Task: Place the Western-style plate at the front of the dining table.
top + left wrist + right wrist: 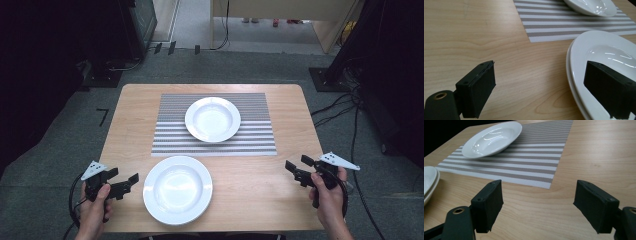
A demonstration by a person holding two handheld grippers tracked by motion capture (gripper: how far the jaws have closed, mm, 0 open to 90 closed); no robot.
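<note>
2 tongs (131, 181) (292, 170) wide open, empty

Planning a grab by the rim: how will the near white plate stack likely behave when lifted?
The near plate stack looks glazed and glossy, so probably slippery between jaws. Two rims show at its edge, so likely heavy, and the top plate may slide. Probably rigid ceramic, breakable if dropped.

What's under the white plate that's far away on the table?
A striped placemat lies under the far plate, on the wooden table. The plate hides the stripes directly beneath it.

Two stacked white plates (177, 189) sit upright on bare wood (near edge, beside the striped mat).
</note>
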